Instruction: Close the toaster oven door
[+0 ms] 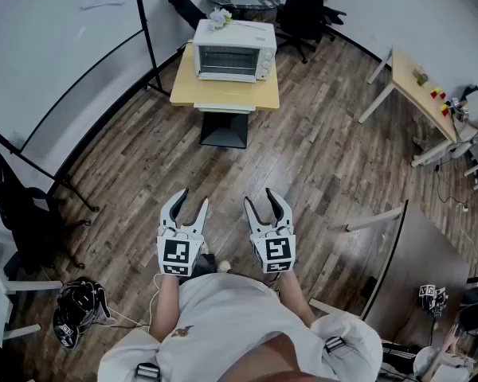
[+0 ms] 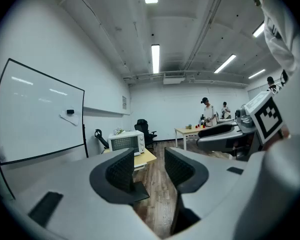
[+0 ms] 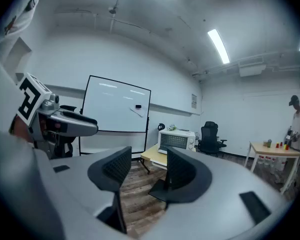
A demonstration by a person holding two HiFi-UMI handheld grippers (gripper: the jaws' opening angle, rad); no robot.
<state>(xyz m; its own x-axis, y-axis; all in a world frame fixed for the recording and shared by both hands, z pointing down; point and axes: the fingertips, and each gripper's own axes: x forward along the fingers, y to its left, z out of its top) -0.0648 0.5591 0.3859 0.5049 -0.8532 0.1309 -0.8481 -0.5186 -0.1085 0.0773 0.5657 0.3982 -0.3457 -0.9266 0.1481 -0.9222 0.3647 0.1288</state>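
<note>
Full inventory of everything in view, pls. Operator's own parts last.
white toaster oven: 1, white, on the small table across the room
small light-wood table: 1, pale yellow, next to the whiteboard
whiteboard on a black stand: 1, white, left side
black office chair: at least 1, black, behind the toaster oven
long light-wood table: 1, pale wood, right side
small coloured items: several, red and yellow, on the long table
black-and-white object: 1, kind unclear, on the floor at lower left
standing people: 2, far end of the room
left gripper: 1, grey and black, jaws slightly apart, empty
right gripper: 1, same, empty
white shirt: 1, bottom edge
</note>
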